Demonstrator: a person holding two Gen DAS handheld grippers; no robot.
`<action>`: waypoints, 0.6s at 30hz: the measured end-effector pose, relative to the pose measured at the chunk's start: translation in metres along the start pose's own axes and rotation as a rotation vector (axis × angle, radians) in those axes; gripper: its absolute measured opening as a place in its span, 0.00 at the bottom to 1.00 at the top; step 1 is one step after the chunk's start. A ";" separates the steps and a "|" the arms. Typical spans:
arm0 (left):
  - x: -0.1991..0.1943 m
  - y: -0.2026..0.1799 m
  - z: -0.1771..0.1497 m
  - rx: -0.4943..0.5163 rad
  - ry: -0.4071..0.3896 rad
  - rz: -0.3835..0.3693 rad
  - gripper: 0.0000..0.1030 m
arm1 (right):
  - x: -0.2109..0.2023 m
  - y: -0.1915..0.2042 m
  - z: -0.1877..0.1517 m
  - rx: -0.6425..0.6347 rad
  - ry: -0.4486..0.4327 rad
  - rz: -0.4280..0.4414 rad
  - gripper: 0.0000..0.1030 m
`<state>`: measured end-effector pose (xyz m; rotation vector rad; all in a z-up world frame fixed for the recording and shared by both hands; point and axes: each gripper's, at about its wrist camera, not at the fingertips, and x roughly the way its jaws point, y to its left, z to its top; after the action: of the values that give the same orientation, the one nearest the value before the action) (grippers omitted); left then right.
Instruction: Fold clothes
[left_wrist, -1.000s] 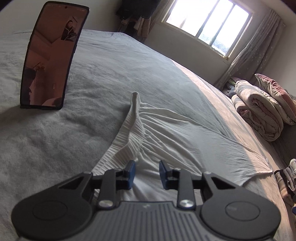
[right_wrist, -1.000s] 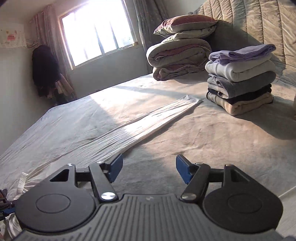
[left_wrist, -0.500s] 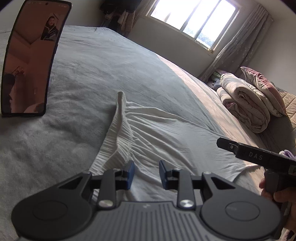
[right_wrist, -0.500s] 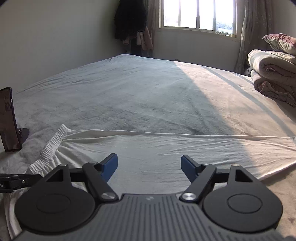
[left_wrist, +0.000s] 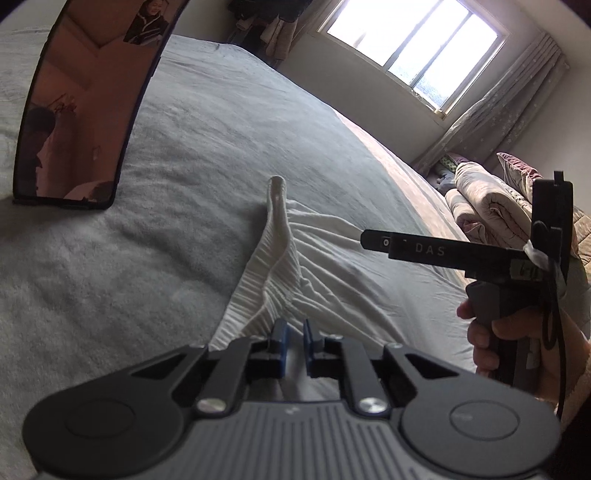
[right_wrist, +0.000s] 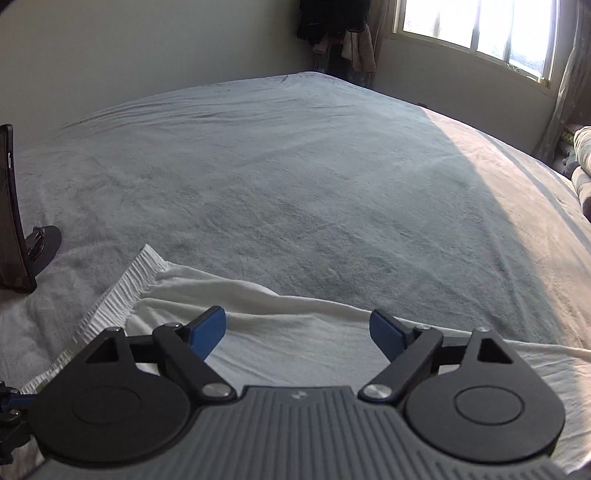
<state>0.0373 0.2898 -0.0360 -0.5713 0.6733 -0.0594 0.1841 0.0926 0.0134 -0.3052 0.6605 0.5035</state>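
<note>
Big grey bed (right_wrist: 314, 177) is stretching wide beyond the white garment (left_wrist: 332, 266); left gripper (left_wrist: 294, 349) is pinching its ribbed waistband, right gripper (right_wrist: 297, 332) is hovering, jaws apart.

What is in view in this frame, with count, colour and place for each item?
Garment: one, white, ribbed waistband, spread on the bed in front of both grippers.
Bed: one, grey cover, fills both views.
Phone: one, dark, upright on a stand, left of the garment.
Window: one, bright, far wall.
Curtain: one, pale, right of the window.
Bedding: one folded pile, pinkish, far right of the bed.
Hanging clothes: a dark bunch, in the corner beside the window.
Left gripper: one, black with blue pads, nearly shut at the waistband.
Right gripper: one, black with blue pads, open over the garment.
Hand: one, holding the right gripper's handle.
</note>
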 end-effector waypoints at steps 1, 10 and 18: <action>0.000 0.002 0.000 -0.012 0.000 0.002 0.03 | 0.005 0.002 0.001 -0.033 0.007 0.002 0.85; 0.000 0.002 -0.001 -0.048 0.000 0.013 0.03 | 0.031 -0.002 0.012 -0.154 0.043 0.106 0.84; 0.000 0.006 0.004 -0.091 0.010 0.010 0.03 | 0.038 -0.006 0.005 -0.056 0.025 0.189 0.31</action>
<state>0.0393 0.2966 -0.0368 -0.6551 0.6914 -0.0227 0.2157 0.1024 -0.0071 -0.3040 0.7038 0.7003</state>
